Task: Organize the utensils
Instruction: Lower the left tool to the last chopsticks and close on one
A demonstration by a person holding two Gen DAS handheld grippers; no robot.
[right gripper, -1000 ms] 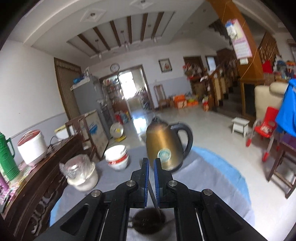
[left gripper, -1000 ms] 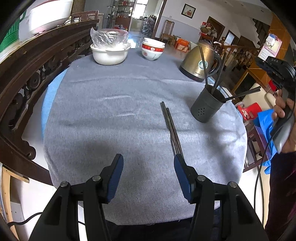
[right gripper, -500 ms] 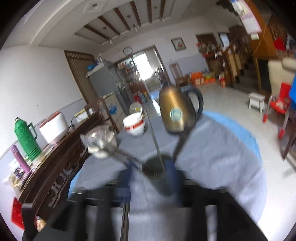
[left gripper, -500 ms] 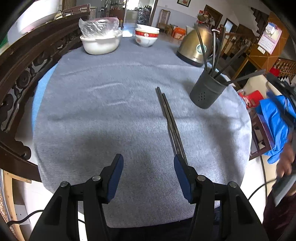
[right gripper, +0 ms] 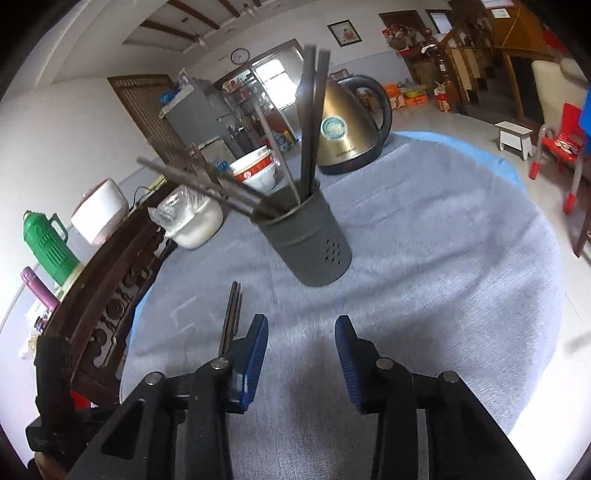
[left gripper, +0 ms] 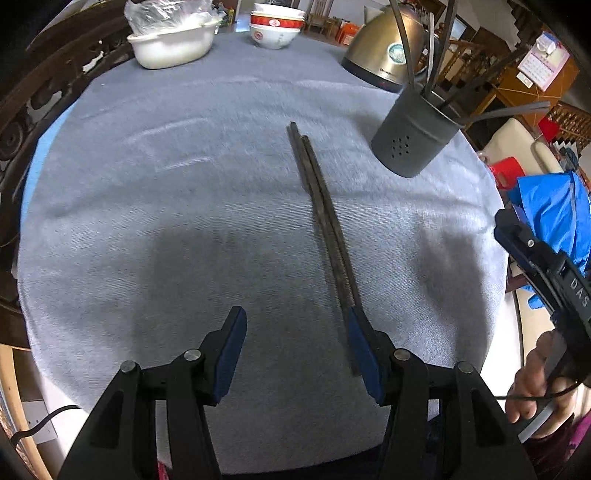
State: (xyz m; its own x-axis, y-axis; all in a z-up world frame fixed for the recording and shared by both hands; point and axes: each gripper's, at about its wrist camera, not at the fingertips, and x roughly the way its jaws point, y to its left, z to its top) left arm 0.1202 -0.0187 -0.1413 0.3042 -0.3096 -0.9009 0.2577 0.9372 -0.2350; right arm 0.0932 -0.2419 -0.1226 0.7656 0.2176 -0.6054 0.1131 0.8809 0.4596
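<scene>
Round bench (left gripper: 155, 229) under grey cloth. Item: pair of dark chopsticks (left gripper: 325, 229), lying side by side and touching on the cloth, running from frame centre down toward the lower right in the left wrist view. Item: dark grey perforated holder (left gripper: 413, 136), upright at upper right, several dark utensils leaning out of it. Left gripper (left gripper: 295, 345): low over the near bench edge, level, pointing across the bench; jaws wide apart and holding nothing, the right-hand pad just beside the near ends of the chopsticks. Right gripper (right gripper: 301, 349): tilted down toward the cloth, aimed at the holder (right gripper: 306, 240); jaws spread wide, holding nothing, chopsticks (right gripper: 231, 317) lying left of its fingers. Hand (left gripper: 539, 391) gripping that tool's handle at lower right edge. Background: gold kettle (left gripper: 384, 55), stacked bowls (left gripper: 275, 26), white basin (left gripper: 173, 44).
</scene>
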